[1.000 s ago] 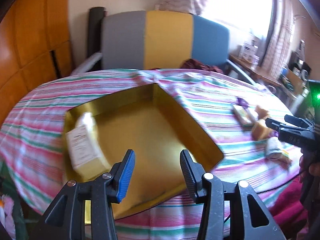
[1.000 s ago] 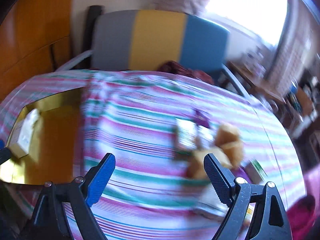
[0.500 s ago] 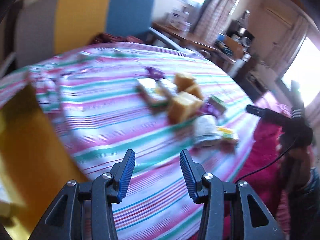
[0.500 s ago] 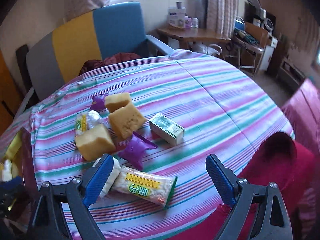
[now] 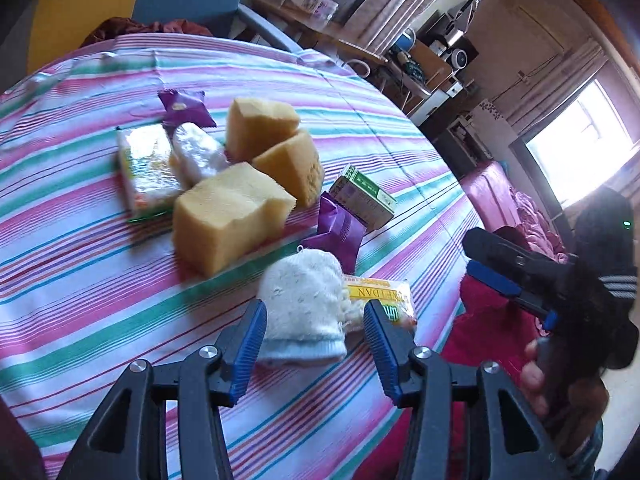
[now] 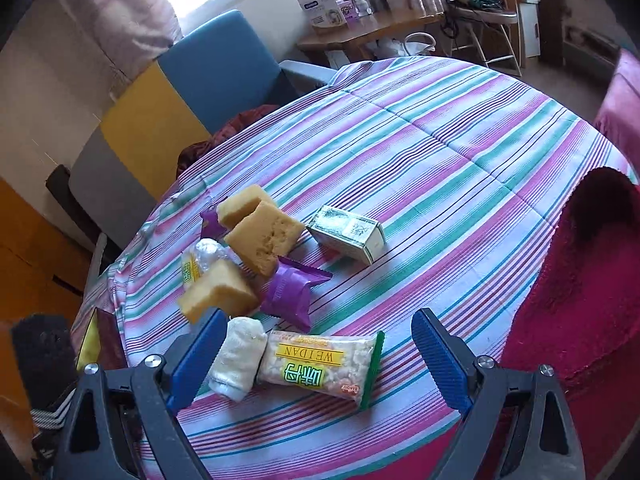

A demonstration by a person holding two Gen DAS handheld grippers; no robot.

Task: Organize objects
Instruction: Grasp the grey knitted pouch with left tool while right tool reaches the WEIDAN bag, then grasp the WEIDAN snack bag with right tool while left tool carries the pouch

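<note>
A: Packets are lying loose on the striped tablecloth [image 6: 460,152]; no holder is taking them in. A yellow edge [image 6: 86,344] is peeking out at the far left of the right wrist view, too cut off to name.

B: What is sitting in the heap?

A: Three yellow sponges [image 5: 230,216], touching one another, two purple wrappers [image 6: 290,292], a green-and-white box [image 6: 348,236] just beside them, a WEIDAN snack packet [image 6: 320,364] and a rolled white cloth [image 5: 304,312] touching that packet.

B: And the room?

A: A blue-and-yellow chair [image 6: 192,88] is standing behind the round table, with a wooden desk [image 6: 368,32] near the window.

B: The claws?

A: The left gripper [image 5: 314,344] is hovering spread wide, fingers straddling the cloth without touching it. The right gripper [image 6: 316,364] is hanging released over the WEIDAN packet, gripping nothing.
</note>
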